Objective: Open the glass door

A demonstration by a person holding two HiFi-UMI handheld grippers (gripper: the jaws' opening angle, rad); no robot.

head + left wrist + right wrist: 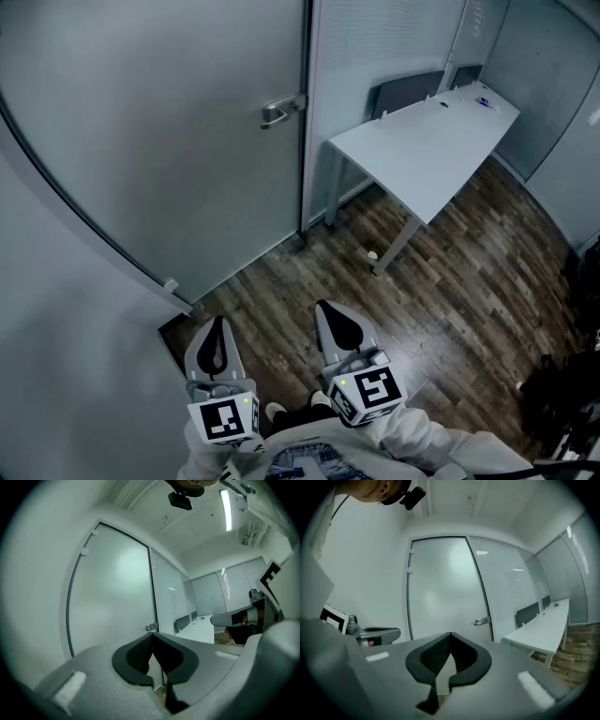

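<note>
Both the left gripper (pixel 218 328) and right gripper (pixel 330 314) were clenched empty, held level well short of the shut glass door (pixel 159 141), whose handle (pixel 281 111) sat left of the desk (pixel 422 155).

One glass door (pixel 169 141), one table (pixel 422 150), two grippers (pixel 219 324) (pixel 328 310), perhaps one chair (pixel 408 92).

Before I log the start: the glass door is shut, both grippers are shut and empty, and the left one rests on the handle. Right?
No. The left gripper hangs well short of the handle, touching nothing, as the head view shows. The rest holds.
</note>
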